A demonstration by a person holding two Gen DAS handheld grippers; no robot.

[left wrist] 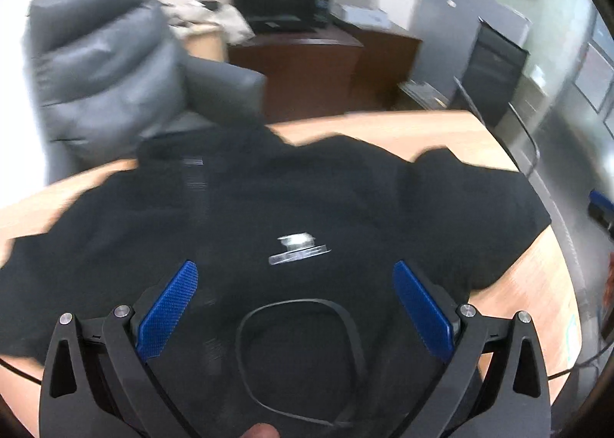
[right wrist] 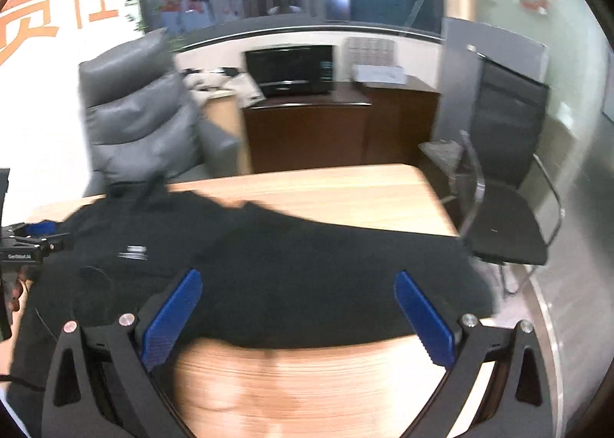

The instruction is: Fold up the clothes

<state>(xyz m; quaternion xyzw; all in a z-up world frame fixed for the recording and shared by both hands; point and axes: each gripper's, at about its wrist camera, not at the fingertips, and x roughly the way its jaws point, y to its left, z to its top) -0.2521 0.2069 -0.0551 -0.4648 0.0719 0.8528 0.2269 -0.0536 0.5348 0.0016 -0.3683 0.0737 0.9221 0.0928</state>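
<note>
Wall writing (right wrist: 61, 4) reads 责任; shirt logo (left wrist: 297, 248) blurred. Left hand-held gripper (left wrist: 295, 307), right hand-held gripper (right wrist: 297, 317) released wide above black shirt (right wrist: 307, 277) on desk (right wrist: 345, 192), grasping nothing.

Left tongs (left wrist: 294, 307) spread wide, right tongs (right wrist: 297, 317) spread wide, both empty

Black T-shirt (left wrist: 307, 200) with small white chest logo (left wrist: 297, 246), light wood-grain table (right wrist: 326, 192), blue textured pads (left wrist: 169, 311) on black grippers, grey leather armchair (right wrist: 134, 112), dark brown desk (right wrist: 307, 131), orange wall characters (right wrist: 57, 4)
</note>
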